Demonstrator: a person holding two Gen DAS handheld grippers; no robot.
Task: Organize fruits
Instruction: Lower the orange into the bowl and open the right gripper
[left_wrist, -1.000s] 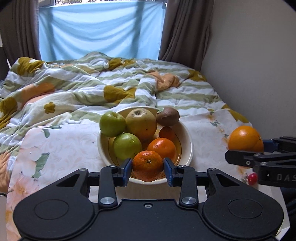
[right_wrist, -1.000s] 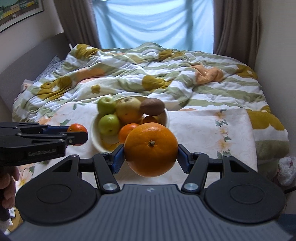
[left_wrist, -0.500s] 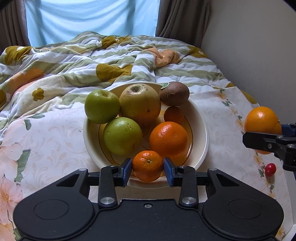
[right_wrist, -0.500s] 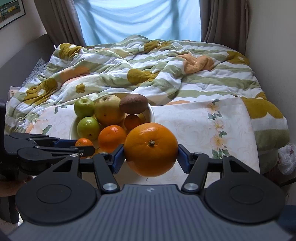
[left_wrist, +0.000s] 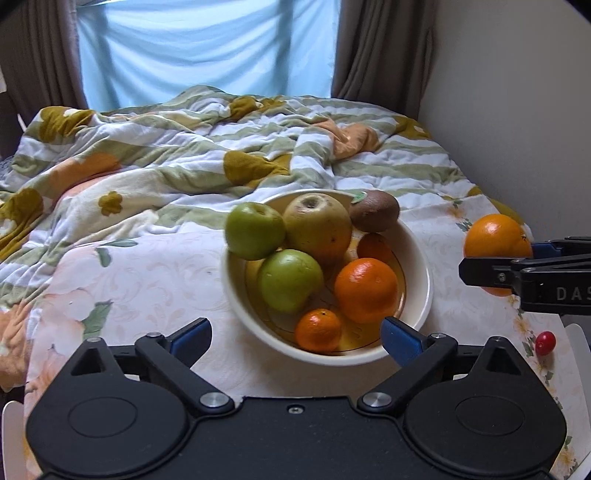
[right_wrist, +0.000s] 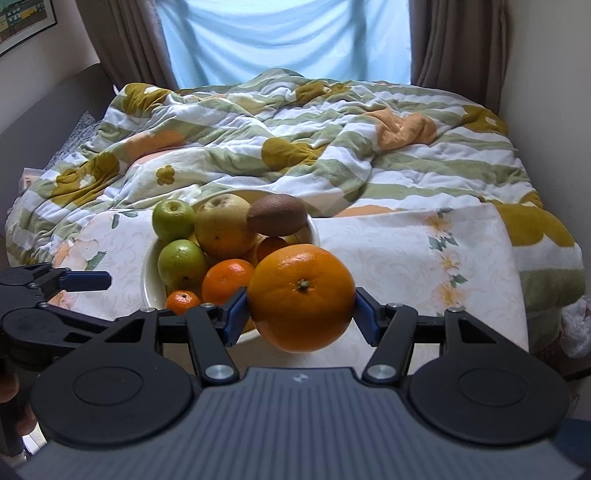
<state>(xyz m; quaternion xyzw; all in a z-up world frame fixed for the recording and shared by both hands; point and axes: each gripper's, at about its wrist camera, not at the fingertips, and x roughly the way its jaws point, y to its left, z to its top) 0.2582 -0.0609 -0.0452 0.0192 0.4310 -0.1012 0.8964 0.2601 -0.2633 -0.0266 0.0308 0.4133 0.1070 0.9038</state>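
A cream bowl (left_wrist: 419, 258) on the flowered cloth holds two green apples, a yellow apple (left_wrist: 317, 229), a kiwi (left_wrist: 373, 216), an orange (left_wrist: 365, 290) and a small mandarin (left_wrist: 317, 329) at its near rim. My left gripper (left_wrist: 295, 336) is open and empty, its fingers on either side of the bowl's near edge. My right gripper (right_wrist: 299, 312) is shut on a large orange (right_wrist: 301, 297), held to the right of the bowl (right_wrist: 149, 280). That orange also shows in the left wrist view (left_wrist: 495, 236).
A small red cherry tomato (left_wrist: 545, 342) lies on the cloth near the right edge. A rumpled striped quilt (left_wrist: 184, 155) covers the bed behind the bowl. A wall (left_wrist: 517, 92) runs along the right side.
My left gripper has opened and let the small mandarin go into the bowl, then drawn back a little. My right gripper still holds the large orange.
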